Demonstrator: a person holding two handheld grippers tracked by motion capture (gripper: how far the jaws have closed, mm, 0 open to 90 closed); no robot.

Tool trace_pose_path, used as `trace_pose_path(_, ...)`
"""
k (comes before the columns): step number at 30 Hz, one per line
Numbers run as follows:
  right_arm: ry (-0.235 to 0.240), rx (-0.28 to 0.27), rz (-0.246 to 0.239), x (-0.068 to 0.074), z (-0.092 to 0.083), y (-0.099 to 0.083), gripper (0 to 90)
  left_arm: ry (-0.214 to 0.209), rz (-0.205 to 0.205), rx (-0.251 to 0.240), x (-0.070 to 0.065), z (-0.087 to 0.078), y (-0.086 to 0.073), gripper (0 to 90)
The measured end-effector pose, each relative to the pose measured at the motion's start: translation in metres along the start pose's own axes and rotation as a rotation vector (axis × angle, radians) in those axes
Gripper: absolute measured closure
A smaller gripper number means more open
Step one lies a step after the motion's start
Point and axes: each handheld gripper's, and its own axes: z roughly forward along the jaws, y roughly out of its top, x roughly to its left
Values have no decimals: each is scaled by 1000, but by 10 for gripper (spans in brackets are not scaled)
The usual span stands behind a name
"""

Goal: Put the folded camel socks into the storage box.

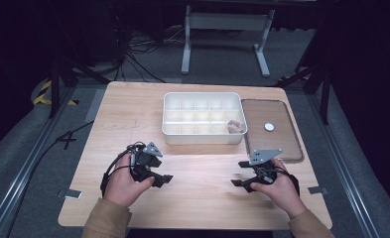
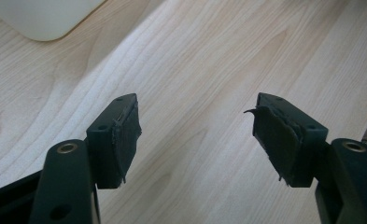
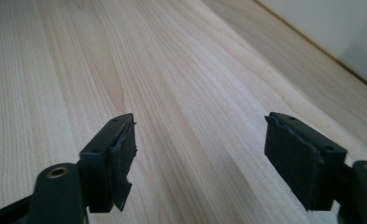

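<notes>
On the wooden table point(image 1: 133, 114) stands a white compartment box point(image 1: 202, 118), with a small pinkish-brown item point(image 1: 235, 127) in its front right compartment. My left gripper point(image 1: 162, 170) rests low at the front left, held in a hand, jaws pointing right. In the left gripper view, the left gripper point(image 2: 197, 126) is open over bare wood with nothing between its pads. My right gripper point(image 1: 239, 173) sits at the front right, jaws pointing left. Seen in the right gripper view, the right gripper point(image 3: 200, 140) is open too, close above the tabletop and empty.
A clear lid point(image 1: 272, 144) lies right of the box with a small white disc point(image 1: 269, 127) on it. A corner of the box point(image 2: 45, 18) appears in the left gripper view, its wall point(image 3: 330, 28) in the right gripper view. Dark floor, cables and a stand lie beyond.
</notes>
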Motion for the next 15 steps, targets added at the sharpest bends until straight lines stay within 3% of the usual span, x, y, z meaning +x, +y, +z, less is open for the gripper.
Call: trace_pose_path(15,51,23,-95,17,20,-9,227,-21,0,37,2,7,-4,320)
